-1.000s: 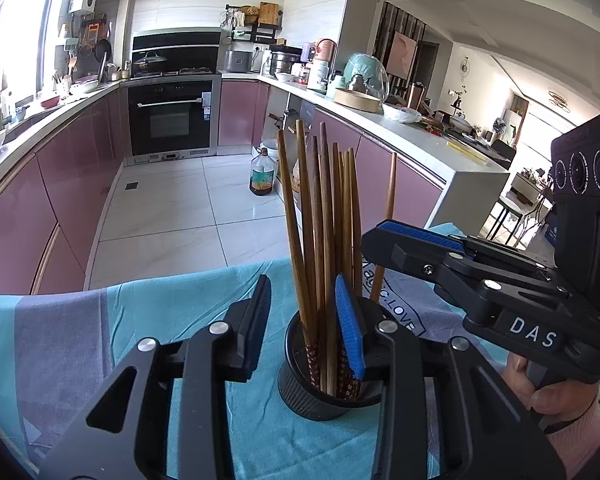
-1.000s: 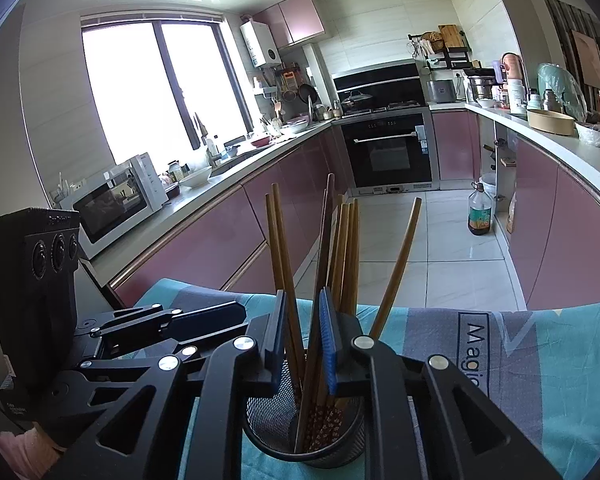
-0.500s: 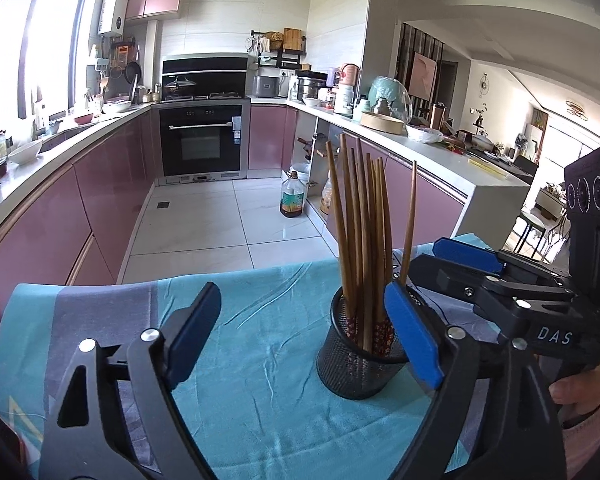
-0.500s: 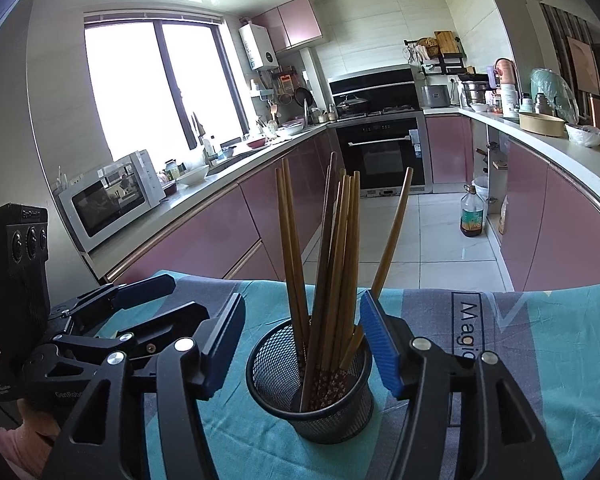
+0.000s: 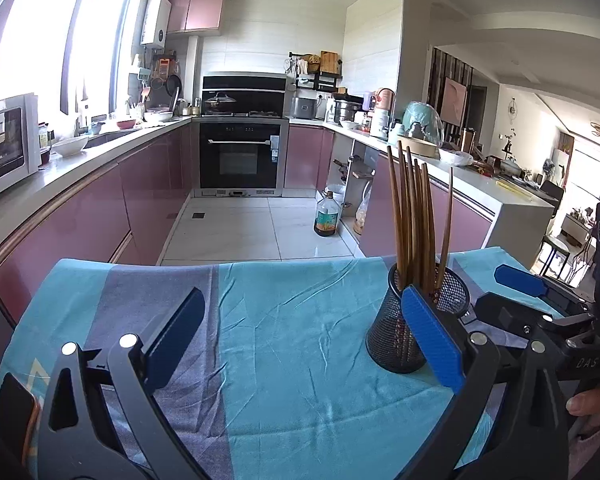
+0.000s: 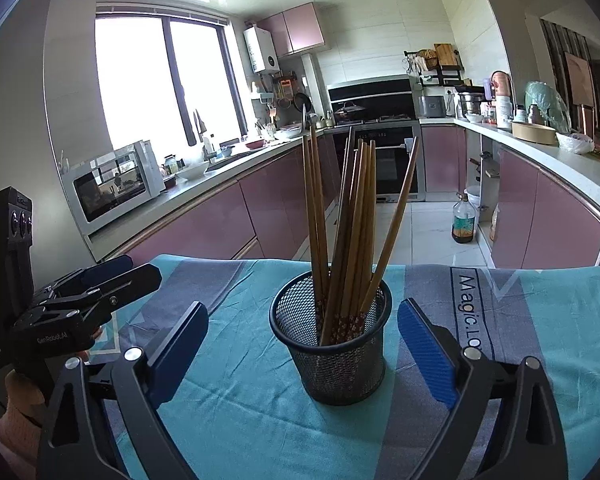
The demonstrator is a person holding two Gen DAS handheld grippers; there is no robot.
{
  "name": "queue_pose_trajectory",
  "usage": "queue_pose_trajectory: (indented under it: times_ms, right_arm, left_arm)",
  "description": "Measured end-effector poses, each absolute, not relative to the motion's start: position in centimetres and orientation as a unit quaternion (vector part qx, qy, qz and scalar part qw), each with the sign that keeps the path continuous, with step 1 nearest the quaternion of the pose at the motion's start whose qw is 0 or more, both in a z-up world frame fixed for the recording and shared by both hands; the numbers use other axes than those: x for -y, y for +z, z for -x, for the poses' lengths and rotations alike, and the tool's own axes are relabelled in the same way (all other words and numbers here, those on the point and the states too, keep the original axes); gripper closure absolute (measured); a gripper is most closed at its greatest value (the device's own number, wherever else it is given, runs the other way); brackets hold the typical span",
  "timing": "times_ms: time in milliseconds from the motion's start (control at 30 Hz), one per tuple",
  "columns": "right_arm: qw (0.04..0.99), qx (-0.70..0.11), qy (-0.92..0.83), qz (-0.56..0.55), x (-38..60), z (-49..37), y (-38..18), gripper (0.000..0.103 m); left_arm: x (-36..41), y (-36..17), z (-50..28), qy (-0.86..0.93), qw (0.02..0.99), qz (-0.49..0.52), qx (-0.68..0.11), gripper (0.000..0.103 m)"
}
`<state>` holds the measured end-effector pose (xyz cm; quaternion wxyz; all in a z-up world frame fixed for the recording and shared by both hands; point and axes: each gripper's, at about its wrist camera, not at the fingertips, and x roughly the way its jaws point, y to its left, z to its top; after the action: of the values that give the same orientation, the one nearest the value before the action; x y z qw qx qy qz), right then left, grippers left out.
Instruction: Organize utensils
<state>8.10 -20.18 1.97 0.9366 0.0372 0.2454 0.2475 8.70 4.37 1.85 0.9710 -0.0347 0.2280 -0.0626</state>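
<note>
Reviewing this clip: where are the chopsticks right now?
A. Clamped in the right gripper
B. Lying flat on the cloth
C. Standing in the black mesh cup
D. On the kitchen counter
C: the chopsticks stand bunched in the black mesh cup on the blue cloth, while the right gripper has its jaws spread wide on either side, holding nothing.

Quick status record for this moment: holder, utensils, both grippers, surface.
holder: black wire-mesh cup, upright on the cloth
utensils: brown wooden chopsticks, all standing in the cup, one leaning right
left gripper: open, empty, cup by its right finger
right gripper: open, empty, cup centred between its fingers, not touching
surface: teal and grey tablecloth, wrinkled
</note>
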Motion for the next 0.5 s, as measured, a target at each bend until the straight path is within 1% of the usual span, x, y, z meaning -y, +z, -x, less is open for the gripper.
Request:
queue_pose_trajectory:
  times_ms: [300, 500]
  right_arm:
    - [0.954, -0.209, 0.215, -0.017, 19.1, -5.0, 1.6, 0.007]
    - [0.966, -0.183, 0.180, -0.006, 18.6, -3.4, 1.1, 0.007]
  left_arm:
    - [-5.9, 1.4, -5.9, -0.041, 0.976, 0.046, -0.208, 0.006]
    - [-6.0, 1.8, -4.0, -0.025, 0.983, 0.047, -0.174, 0.006]
